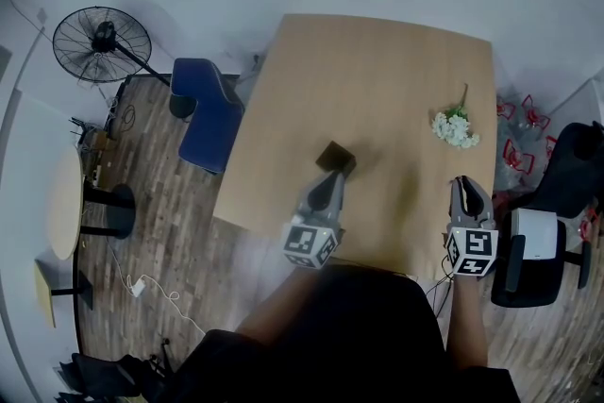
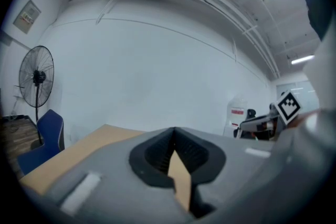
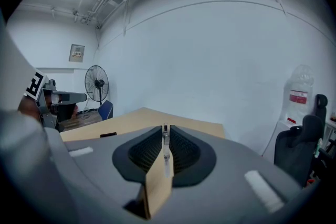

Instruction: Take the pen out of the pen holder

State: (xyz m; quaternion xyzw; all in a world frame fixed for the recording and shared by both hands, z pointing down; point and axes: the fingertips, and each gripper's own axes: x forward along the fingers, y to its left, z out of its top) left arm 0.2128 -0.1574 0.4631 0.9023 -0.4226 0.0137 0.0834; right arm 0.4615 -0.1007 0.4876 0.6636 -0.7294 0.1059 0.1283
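The pen holder (image 1: 336,158), a small dark box, stands on the wooden table (image 1: 377,71) near its front edge. My left gripper (image 1: 331,178) points at it from the near side, tips just short of it. In the left gripper view the left gripper (image 2: 173,135) has its jaws closed together with nothing between them. My right gripper (image 1: 467,185) hovers at the table's right front, apart from the holder. In the right gripper view the right gripper (image 3: 166,139) is shut on a thin clear pen (image 3: 166,134) that stands up between the pads.
A small bunch of white flowers (image 1: 455,128) lies on the table's right side. A blue chair (image 1: 208,113) and a standing fan (image 1: 101,43) are left of the table. A dark office chair (image 1: 547,231) is to its right. The table's front edge runs just ahead of both grippers.
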